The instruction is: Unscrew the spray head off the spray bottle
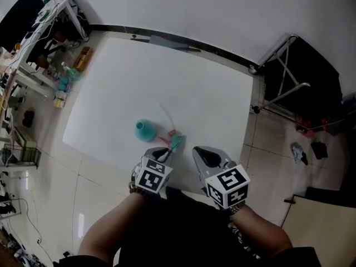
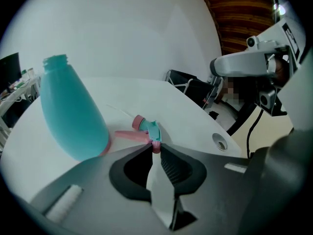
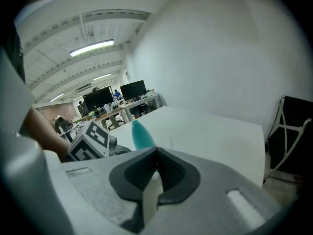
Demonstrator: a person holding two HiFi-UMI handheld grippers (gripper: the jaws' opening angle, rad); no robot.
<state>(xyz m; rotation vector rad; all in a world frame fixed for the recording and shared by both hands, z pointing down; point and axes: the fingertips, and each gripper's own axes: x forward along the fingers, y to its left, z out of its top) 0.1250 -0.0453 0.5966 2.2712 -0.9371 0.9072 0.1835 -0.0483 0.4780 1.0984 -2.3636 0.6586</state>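
Left gripper [image 2: 155, 149] pinches the detached spray head [image 2: 148, 129] beside the upright spray bottle [image 2: 71, 114] on the worktop [image 1: 211, 99]; right gripper [image 3: 156, 152] is closed, empty.

A white bench [image 1: 211, 93] carries a teal bottle [image 1: 144, 130], upright with its neck open. Just beside it lies the teal-and-pink spray head [image 1: 176, 140], its thin tube [image 1: 167, 117] stretched across the bench.

bottle [image 1: 144, 130] on table [image 1: 211, 104] | spray head [image 1: 176, 141] right of bottle

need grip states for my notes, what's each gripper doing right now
left gripper: closed on the pink end of the spray head
right gripper: closed, holding nothing
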